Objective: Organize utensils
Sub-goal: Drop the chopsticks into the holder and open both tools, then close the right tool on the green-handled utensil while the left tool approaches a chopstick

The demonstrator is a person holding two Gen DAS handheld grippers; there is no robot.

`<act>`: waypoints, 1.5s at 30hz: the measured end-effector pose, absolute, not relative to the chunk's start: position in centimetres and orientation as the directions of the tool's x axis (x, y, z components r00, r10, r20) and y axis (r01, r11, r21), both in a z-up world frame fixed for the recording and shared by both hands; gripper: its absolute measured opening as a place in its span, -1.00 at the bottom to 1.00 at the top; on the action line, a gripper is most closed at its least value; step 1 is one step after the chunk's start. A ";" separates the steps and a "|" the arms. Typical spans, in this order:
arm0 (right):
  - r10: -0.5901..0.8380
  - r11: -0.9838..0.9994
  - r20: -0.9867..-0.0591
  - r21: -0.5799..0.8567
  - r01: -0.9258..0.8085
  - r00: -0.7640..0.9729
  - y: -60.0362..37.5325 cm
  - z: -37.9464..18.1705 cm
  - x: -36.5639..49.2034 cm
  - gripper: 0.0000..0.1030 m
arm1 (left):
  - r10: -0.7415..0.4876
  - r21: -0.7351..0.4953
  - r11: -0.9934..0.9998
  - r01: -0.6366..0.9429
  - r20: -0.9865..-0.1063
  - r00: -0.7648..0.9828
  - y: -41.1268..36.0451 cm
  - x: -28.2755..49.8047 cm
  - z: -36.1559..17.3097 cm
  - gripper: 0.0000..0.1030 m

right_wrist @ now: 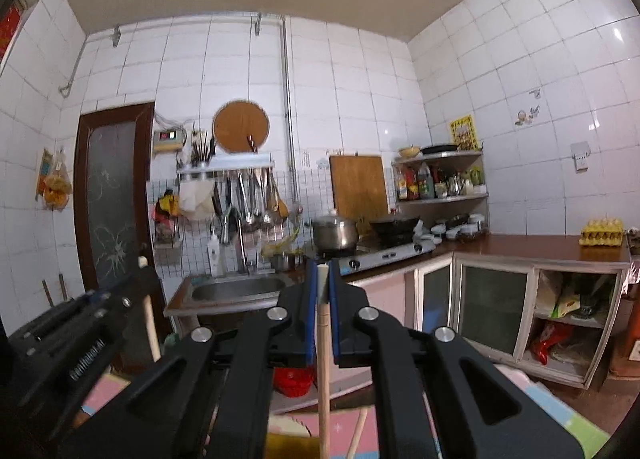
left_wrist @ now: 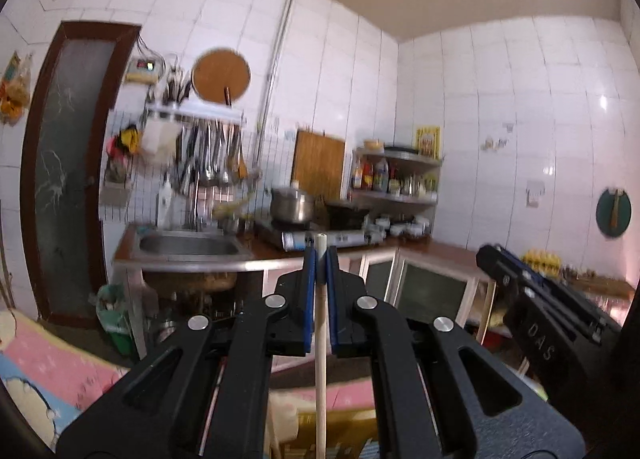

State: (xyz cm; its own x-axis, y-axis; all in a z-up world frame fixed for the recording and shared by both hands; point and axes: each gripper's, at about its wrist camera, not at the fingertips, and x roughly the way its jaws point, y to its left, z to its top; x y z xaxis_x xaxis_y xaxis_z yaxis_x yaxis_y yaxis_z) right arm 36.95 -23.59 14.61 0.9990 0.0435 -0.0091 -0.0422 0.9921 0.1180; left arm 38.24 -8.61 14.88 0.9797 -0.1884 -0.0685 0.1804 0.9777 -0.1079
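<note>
In the left wrist view my left gripper [left_wrist: 320,259] is shut on a pale wooden stick [left_wrist: 321,339]. The stick stands upright between the blue pads, its top just above them and its lower end out of frame. My right gripper [right_wrist: 322,273] is likewise shut on a second pale wooden stick [right_wrist: 323,359], also upright. Each gripper shows in the other's view: the right one [left_wrist: 494,259] at the right, the left one [right_wrist: 134,283] at the left with its stick [right_wrist: 149,319]. Both are held level, well back from the kitchen counter.
Ahead are a steel sink [right_wrist: 236,287], a wall rack of hanging ladles [right_wrist: 256,199] with a holder of utensils [right_wrist: 202,153] on top, a pot [right_wrist: 334,233], a wok on the stove [right_wrist: 394,227], a corner shelf [right_wrist: 440,179] and an egg tray [right_wrist: 602,233]. Foam mats [left_wrist: 52,363] cover the floor.
</note>
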 end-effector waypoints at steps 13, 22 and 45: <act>-0.025 0.993 -0.210 0.106 0.048 0.977 -24.6 12.2 34.3 0.29 | -0.143 -0.104 0.987 0.120 -0.250 0.958 -4.4 35.7 13.1 0.36; -0.093 0.990 -0.346 0.071 0.125 0.933 -25.2 12.3 25.7 0.29 | -0.110 -0.059 0.994 0.096 -0.319 0.941 -1.0 28.1 15.1 0.90; -0.096 0.976 -0.732 0.062 0.206 0.674 -21.6 -5.4 22.5 -0.03 | -0.080 -0.019 0.996 0.088 -0.649 0.757 -1.2 24.6 -1.7 0.89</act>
